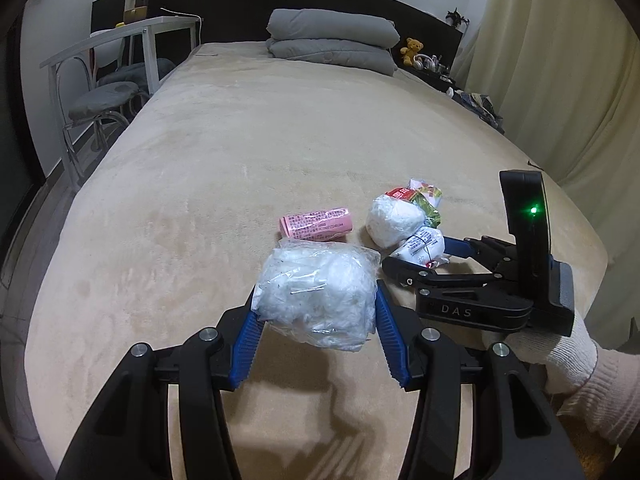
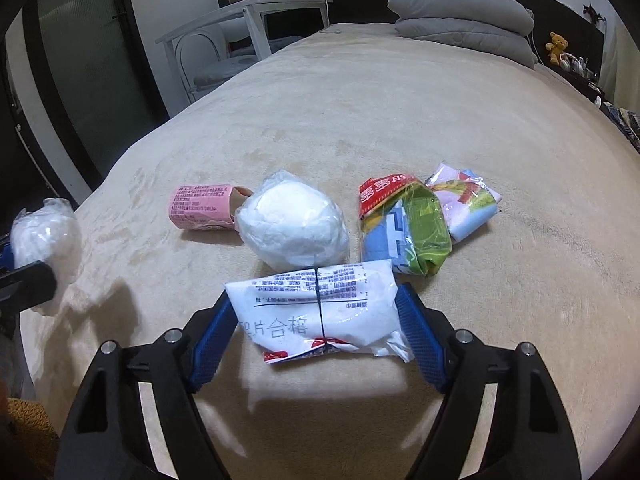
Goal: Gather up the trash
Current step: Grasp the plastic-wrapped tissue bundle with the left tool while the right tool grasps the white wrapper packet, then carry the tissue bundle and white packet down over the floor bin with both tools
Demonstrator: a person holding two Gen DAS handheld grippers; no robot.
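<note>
The left gripper (image 1: 318, 300) is clenched on a crumpled clear plastic bag of white wadding (image 1: 318, 292), lifted above the beige plush bedspread (image 1: 240, 160). The right gripper (image 2: 316, 308) brackets a flat white printed packet (image 2: 320, 308) (black band around its middle), blue pads (image 2: 418, 336) touching its ends, near a pink paper roll (image 2: 200, 208)

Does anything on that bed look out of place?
Yes: rubbish lies on the bed: a pink tube, a white wad and crumpled wrappers. Each gripper holds a plastic packet.
</note>
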